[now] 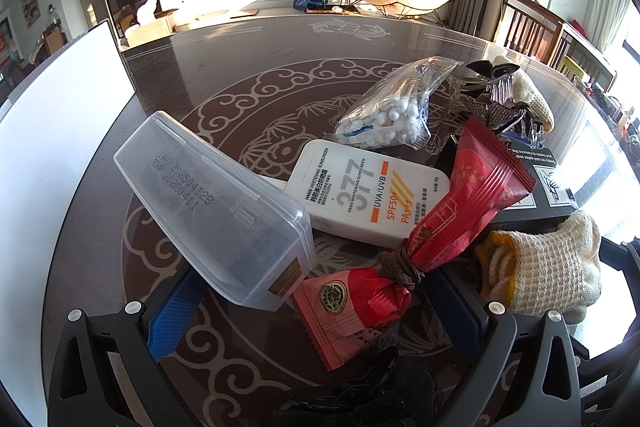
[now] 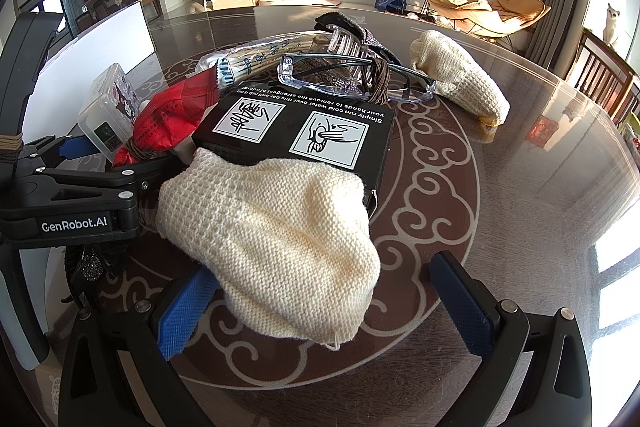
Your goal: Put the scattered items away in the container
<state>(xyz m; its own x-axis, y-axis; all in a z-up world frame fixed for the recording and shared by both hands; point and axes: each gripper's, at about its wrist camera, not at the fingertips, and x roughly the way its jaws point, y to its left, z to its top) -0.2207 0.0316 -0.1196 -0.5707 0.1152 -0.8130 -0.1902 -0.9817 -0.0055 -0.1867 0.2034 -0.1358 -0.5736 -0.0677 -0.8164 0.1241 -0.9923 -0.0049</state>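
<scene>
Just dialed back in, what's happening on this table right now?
A person is working a pile of loose items on the patterned table with two handheld grippers, both open and holding nothing. The left gripper straddles a red snack packet, with the clear plastic box by its left finger. The right gripper straddles the near cream knit glove, which leans on the black box. Sunscreen, cotton swabs and glasses still lie out.

A cream waffle-knit glove [image 2: 272, 247] is lying at six o'clock, a black-and-white box [image 2: 296, 131] at twelve, red wrappers [image 1: 452, 223] glowing.
</scene>
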